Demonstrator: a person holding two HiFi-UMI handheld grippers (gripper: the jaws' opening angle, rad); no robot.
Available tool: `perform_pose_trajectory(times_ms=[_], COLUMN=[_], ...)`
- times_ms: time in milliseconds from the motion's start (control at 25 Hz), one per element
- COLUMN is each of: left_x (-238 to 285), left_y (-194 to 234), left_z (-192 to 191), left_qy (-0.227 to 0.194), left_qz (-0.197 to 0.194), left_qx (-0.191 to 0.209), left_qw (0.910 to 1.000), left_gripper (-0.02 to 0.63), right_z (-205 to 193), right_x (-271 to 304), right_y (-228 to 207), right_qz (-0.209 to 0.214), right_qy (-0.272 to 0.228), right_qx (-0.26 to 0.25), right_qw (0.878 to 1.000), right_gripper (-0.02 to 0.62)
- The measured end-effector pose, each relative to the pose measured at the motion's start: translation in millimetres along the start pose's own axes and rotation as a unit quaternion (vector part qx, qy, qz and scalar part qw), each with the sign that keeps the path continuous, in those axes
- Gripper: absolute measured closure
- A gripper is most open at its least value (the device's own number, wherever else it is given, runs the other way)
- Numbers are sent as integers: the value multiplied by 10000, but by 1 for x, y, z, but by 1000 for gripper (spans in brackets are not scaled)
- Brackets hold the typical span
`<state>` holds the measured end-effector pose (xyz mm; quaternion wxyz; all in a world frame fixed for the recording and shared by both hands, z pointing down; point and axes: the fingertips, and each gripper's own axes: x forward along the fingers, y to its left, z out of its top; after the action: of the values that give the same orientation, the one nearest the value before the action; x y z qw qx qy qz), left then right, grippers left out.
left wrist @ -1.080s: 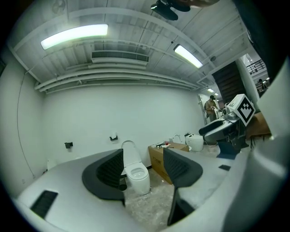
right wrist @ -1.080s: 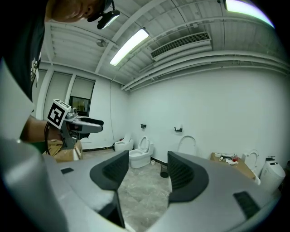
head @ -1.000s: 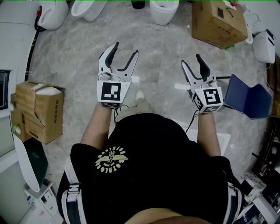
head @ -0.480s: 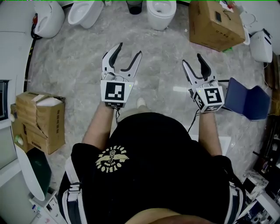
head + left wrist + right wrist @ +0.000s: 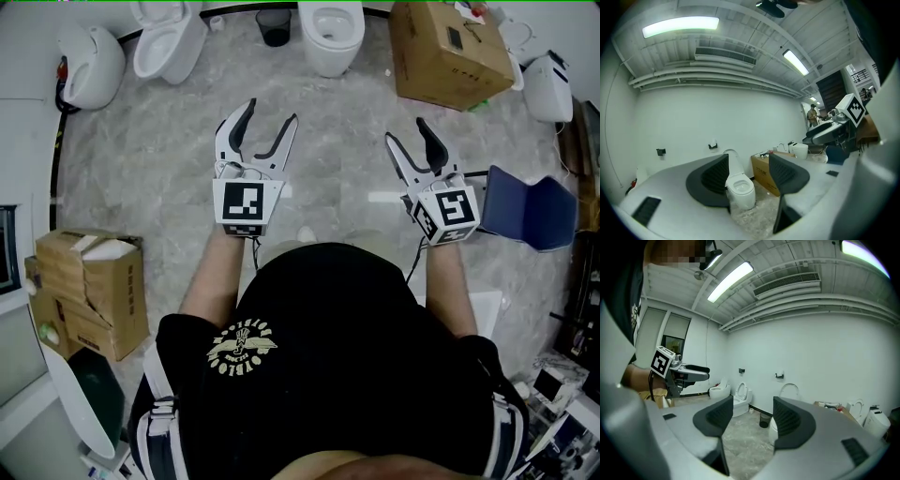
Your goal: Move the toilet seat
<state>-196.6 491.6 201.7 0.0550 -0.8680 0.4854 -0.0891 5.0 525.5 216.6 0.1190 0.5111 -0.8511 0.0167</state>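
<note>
person: black shirt point(image 5: 328, 356) fills the near bottom of the head view. Both forearms are stretched forward at about the same height, which looks like a ready pose, not a grasp.
left tongs point(image 5: 269, 111): jaws wide, nothing between them. Its own view frames a toilet in the gap, so it is probably aimed there on purpose.
right tongs point(image 5: 408, 131): jaws wide, empty, level with the left one. Only floor and the far wall show past its jaws. Likely held ready as the second grip.
floor point(image 5: 159, 169): grey marble, bare just ahead of both tongs.
floor edges: taped cardboard boxes point(image 5: 94, 281) at the left edge, blue folded thing point(image 5: 534, 211) at the right edge, both off the path ahead.
toilet point(image 5: 333, 37): far edge of the floor, against the wall, roughly ahead between the two tongs.
toilet seat point(image 5: 741, 191): looks down on the bowl with the lid point(image 5: 734, 161) raised against the wall. Well apart from both tongs.
neighbours: dark bin point(image 5: 274, 26) just left of it, big cardboard box point(image 5: 450, 52) to its right, more toilets along the far edge to the left.
step: approach, I judge; nothing gripped yet.
next: close the gap and get the jaws over the seat rim; the wide opening suits that.
</note>
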Motion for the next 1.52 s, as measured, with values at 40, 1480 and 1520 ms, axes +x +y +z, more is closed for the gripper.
perform_pose_trajectory(times_ms=[40,1480,1520], left_x=[2,130,135], left_y=[1,26,29], left_z=[1,-19,-20], left_qy=[-2,395,400], left_qz=[-20,-10,-12], left_qx=[-6,43,42], left_qw=[10000,9992,9992], left_gripper=[345,345,345], right_z=[1,-8,-7], right_x=[0,107,112], right_y=[-1,-95,-98], right_qz=[-4,249,249], right_qy=[-2,88,86], right_qx=[31,16,18], right_qw=[10000,9996,9997], right_gripper=[339,339,339])
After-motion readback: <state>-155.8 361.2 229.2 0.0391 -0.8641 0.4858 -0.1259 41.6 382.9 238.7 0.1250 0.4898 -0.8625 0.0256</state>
